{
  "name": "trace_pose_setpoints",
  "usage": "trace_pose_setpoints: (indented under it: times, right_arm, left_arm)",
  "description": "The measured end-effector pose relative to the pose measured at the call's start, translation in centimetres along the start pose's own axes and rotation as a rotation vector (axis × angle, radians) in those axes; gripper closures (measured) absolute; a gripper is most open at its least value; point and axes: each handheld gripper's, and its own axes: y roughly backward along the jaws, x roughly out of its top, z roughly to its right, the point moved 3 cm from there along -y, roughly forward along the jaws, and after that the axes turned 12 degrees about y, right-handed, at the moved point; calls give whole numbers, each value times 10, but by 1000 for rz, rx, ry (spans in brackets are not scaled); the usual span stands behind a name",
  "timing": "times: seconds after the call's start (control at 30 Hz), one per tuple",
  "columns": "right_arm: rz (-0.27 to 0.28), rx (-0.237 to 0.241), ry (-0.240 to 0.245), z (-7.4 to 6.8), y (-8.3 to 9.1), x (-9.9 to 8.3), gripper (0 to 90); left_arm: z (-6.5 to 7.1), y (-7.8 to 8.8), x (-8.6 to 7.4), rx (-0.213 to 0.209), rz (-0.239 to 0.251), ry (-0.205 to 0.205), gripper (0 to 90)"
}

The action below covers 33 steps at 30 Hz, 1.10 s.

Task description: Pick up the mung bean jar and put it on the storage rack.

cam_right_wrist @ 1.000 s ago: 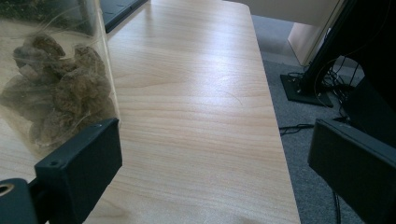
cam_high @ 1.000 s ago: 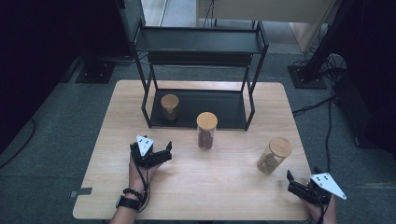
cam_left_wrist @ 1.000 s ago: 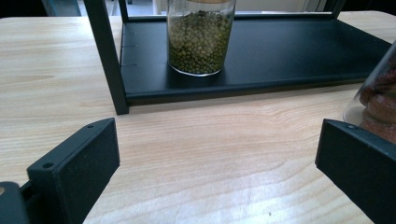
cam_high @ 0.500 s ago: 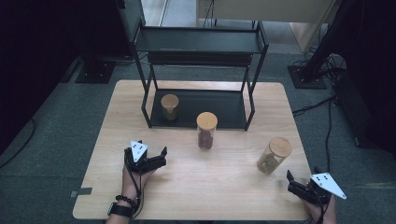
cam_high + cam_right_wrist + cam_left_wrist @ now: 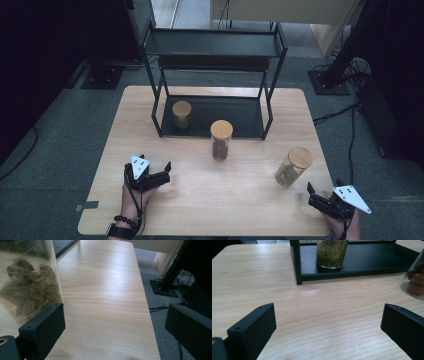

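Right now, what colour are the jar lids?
Light wood-tan on all three jars' lids, clearest in the high view.

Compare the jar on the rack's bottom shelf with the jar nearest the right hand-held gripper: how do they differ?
The jar on the shelf holds small green grains; the jar near the right hand-held gripper holds large brownish lumps. The first stands on the black rack; the second stands on the bare wooden table. Both are clear, upright and capped with wooden lids.

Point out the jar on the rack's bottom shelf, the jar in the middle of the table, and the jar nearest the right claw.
Shelf jar [image 5: 181, 114], high view: wooden lid.
Middle jar [image 5: 221, 140], high view: glass side.
Right jar [image 5: 292, 166], high view: glass side.
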Motion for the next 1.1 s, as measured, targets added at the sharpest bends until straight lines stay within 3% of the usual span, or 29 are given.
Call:
trace_pose_setpoints:
  times: [0.4, 0.53, 0.8, 1.1]
  right_arm:
    - [-1, 1, 0, 0, 0, 0, 26]
    - [-3, -1, 0, 0, 0, 0, 26]
    - [-3, -2, 0, 0, 0, 0, 26]
    - [-4, -2, 2, 0, 0, 0, 26]
  left_arm:
    - [-28, 22, -2, 46, 20, 10, 2]
    - [-35, 28, -4, 58, 25, 2, 2]
    - [-47, 39, -5, 63, 47, 35, 2]
    - [-61, 49, -6, 95, 56, 36, 2]
